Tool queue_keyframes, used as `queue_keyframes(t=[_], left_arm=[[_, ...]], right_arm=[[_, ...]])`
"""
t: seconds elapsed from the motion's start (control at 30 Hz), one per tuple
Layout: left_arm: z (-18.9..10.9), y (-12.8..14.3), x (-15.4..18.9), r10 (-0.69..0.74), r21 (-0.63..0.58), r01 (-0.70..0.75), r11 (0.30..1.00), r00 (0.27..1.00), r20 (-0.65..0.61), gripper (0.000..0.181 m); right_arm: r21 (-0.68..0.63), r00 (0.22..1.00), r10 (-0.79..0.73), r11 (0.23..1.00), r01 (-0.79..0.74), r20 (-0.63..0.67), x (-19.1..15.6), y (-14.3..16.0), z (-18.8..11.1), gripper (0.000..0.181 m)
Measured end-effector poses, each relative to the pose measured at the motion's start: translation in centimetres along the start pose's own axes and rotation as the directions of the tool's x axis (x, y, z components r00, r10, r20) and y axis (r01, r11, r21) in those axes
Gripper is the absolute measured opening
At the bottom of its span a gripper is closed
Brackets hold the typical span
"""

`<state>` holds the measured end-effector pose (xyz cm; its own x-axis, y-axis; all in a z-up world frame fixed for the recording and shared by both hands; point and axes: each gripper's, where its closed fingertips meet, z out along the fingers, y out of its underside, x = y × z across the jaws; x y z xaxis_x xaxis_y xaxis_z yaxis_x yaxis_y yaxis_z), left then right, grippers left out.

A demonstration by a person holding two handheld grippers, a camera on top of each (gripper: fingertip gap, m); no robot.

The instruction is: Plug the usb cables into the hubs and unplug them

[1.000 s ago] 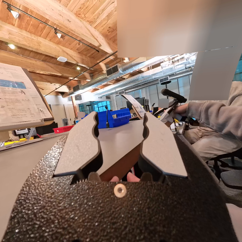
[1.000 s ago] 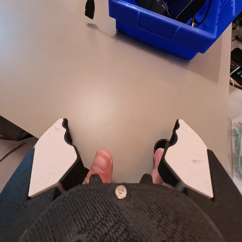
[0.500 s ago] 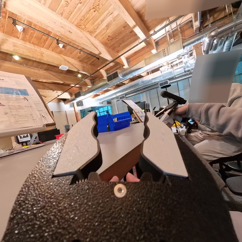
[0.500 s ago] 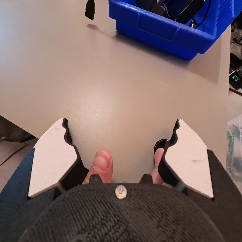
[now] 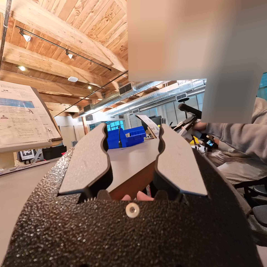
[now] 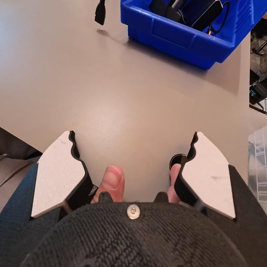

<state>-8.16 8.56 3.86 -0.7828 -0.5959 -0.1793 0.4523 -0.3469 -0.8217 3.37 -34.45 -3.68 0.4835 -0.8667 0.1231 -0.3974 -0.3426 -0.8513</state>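
My right gripper (image 6: 134, 132) is open and empty, pointing down over a grey table (image 6: 101, 86). A blue bin (image 6: 187, 36) at the table's far right holds dark devices (image 6: 202, 13) and a thin black cable (image 6: 216, 27). A black USB plug (image 6: 100, 15) hangs just above the table, left of the bin. My left gripper (image 5: 133, 127) is open and empty, low at the table's near edge, looking across at the bin (image 5: 127, 137) and the hanging plug (image 5: 119, 142). The right gripper also shows in the left wrist view (image 5: 186, 127), held in a hand.
A round black grommet (image 6: 178, 159) sits in the table by my right finger. A slanted board with a printed sheet (image 5: 21, 115) stands on the left. A person in a grey sleeve (image 5: 238, 137) sits on the right. A clear plastic box (image 6: 258, 159) lies off the table's right edge.
The left wrist view tilted up and came back down. The right gripper shifted slightly, so the bin and plug sit a little lower in its view. Both grippers stayed open.
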Motion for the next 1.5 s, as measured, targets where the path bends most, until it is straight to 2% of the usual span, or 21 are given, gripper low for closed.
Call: queue_keyframes(t=[0.27,0.4,0.6,0.67,0.73,0.77,0.83,0.87,0.97,1.03,1.1,1.17,1.27,1.33,1.4,1.5], left_arm=[[0.0,-0.3,-0.3,-0.026,-0.048,0.024,0.999,0.999,-0.023,0.069],[-0.8,0.4,0.2,0.021,-0.089,-0.025,0.996,0.999,-0.047,0.07],[-1.2,1.4,0.9,0.111,-0.175,-0.122,0.977,0.991,-0.074,0.07],[-1.1,1.1,0.7,0.088,-0.172,-0.101,0.98,0.993,-0.077,0.07],[-1.2,0.5,0.3,0.03,-0.181,-0.047,0.982,0.995,-0.096,0.073],[-1.2,0.2,-0.1,-0.014,-0.199,-0.006,0.98,0.995,-0.099,0.076],[-1.1,-0.3,-1.1,-0.114,-0.261,0.087,0.961,0.989,-0.093,0.081],[-1.1,-0.5,-1.7,-0.151,-0.294,0.12,0.948,0.985,-0.086,0.085],[-0.9,-0.8,-3.5,-0.249,-0.432,0.188,0.882,0.965,-0.089,0.089],[-0.7,-0.7,-4.2,-0.384,-0.574,0.272,0.772,0.92,-0.08,0.093],[-0.5,-0.5,-5.0,-0.467,-0.7,0.28,0.657,0.88,-0.087,0.105],[0.3,0.6,-7.7,-0.398,-0.772,0.227,0.593,0.916,-0.037,0.116],[1.2,2.7,-12.3,-0.202,-0.831,0.118,0.544,0.979,0.007,0.109],[1.4,4.1,-15.0,-0.09,-0.87,0.076,0.487,0.995,0.037,0.108],[1.6,5.0,-16.8,-0.043,-0.896,0.093,0.435,0.996,0.083,0.106],[2.0,5.5,-18.1,-0.041,-0.909,0.095,0.405,0.996,0.085,0.107]], right_arm=[[0.079,0.998,-0.061,0.995,0.063,-0.032,0.0,-1.0,-0.7,0.146],[0.131,0.996,-0.084,0.987,0.088,-0.041,-0.2,-1.3,-0.9,0.146],[0.266,0.987,-0.102,0.955,0.132,-0.126,0.5,-2.9,-2.2,0.146],[0.341,0.986,-0.007,0.938,0.065,-0.168,1.7,-4.2,-3.2,0.143],[0.451,0.962,0.166,0.891,-0.051,-0.218,3.4,-5.8,-5.2,0.125],[0.496,0.958,0.196,0.866,-0.068,-0.21,3.4,-6.6,-6.1,0.124],[0.549,0.961,0.176,0.835,-0.031,-0.214,2.7,-8.1,-7.2,0.146],[0.568,0.963,0.165,0.823,-0.016,-0.212,2.3,-9.0,-7.3,0.14],[0.547,0.984,0.073,0.836,0.028,-0.162,0.1,-11.9,-5.5,0.145],[0.489,0.99,-0.027,0.867,0.092,-0.138,-1.4,-13.7,-3.2,0.145],[0.413,0.988,-0.097,0.9,0.137,-0.116,-2.1,-15.2,-0.5,0.145],[0.38,0.98,-0.163,0.904,0.196,-0.116,-2.5,-16.9,1.8,0.14],[0.339,0.989,-0.14,0.929,0.147,-0.046,-2.9,-19.3,4.9,0.135],[0.321,0.997,-0.075,0.944,0.07,0.005,-3.1,-20.9,6.7,0.135],[0.275,0.998,-0.01,0.961,-0.008,0.062,-3.6,-22.0,8.3,0.134],[0.121,0.996,0.077,0.989,-0.081,0.04,-3.6,-21.7,10.8,0.13]])
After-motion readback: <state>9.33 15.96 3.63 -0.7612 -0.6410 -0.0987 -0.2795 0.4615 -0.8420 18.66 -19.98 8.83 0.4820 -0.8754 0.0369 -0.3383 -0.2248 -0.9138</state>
